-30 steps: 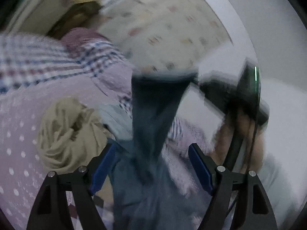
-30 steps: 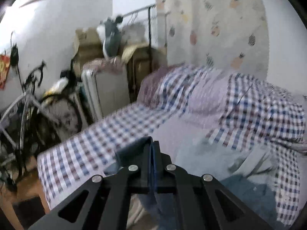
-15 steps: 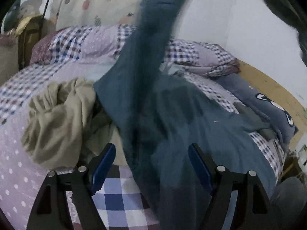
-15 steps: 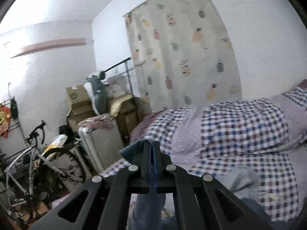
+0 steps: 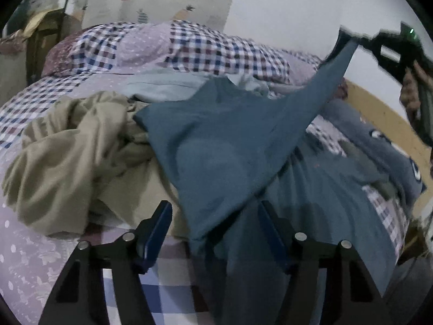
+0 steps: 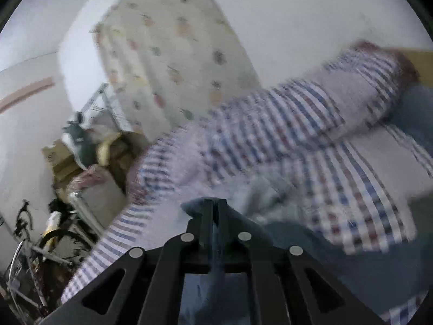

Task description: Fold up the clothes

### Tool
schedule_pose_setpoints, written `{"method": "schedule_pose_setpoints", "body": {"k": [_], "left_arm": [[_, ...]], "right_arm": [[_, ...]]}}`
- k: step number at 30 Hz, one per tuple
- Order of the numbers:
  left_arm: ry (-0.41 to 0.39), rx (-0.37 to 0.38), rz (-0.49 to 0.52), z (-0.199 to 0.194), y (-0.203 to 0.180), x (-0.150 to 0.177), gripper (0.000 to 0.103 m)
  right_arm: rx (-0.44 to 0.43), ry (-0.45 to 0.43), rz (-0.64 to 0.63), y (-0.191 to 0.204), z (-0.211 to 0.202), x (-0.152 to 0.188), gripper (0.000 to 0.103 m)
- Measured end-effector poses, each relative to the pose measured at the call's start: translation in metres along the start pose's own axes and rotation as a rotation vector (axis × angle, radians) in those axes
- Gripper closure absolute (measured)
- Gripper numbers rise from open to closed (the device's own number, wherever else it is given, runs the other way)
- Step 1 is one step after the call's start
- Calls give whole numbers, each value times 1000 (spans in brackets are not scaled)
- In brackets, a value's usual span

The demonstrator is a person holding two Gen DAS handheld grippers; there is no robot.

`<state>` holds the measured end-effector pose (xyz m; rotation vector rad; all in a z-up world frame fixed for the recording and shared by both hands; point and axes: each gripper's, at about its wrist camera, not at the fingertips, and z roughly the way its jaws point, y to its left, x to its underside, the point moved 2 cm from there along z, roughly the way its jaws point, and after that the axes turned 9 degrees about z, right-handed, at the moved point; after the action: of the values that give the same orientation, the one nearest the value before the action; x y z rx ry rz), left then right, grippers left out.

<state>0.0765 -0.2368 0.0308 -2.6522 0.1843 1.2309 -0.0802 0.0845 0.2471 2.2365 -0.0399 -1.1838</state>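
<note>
A dark teal garment lies spread over the bed, one corner drawn up to the upper right. My right gripper holds that corner there; in the right wrist view the right gripper is shut on a fold of the teal garment. My left gripper is open low over the bed, the garment's lower edge lying between its blue pads without being pinched. A crumpled khaki garment lies to the left, partly under the teal one.
The bed has a checked and dotted lilac cover with checked pillows at the back. A pale blue garment and a dark blue printed cloth also lie there. A bicycle, boxes and a patterned curtain stand beyond.
The right gripper has carried the teal corner from overhead down to the right, so the garment now spreads across the bed. The left gripper stays open, a little closer to the bed.
</note>
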Motion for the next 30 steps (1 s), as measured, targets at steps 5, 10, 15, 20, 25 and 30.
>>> {"method": "schedule_pose_setpoints", "body": {"k": [5, 10, 15, 20, 25, 30], "left_arm": [[27, -22, 22, 11, -3, 2, 34], [19, -29, 20, 15, -4, 1, 34], [20, -14, 15, 19, -5, 0, 43], [21, 6, 16, 23, -7, -1, 58], [15, 17, 15, 23, -7, -2, 64], [19, 19, 11, 25, -7, -2, 64]], "right_arm": [[281, 100, 71, -96, 17, 31, 87], [325, 117, 155, -146, 8, 49, 50], [304, 192, 155, -150, 31, 56, 50], [316, 284, 143, -143, 85, 60, 50], [359, 355, 129, -136, 126, 66, 50], [407, 341, 239, -150, 141, 63, 50]]}}
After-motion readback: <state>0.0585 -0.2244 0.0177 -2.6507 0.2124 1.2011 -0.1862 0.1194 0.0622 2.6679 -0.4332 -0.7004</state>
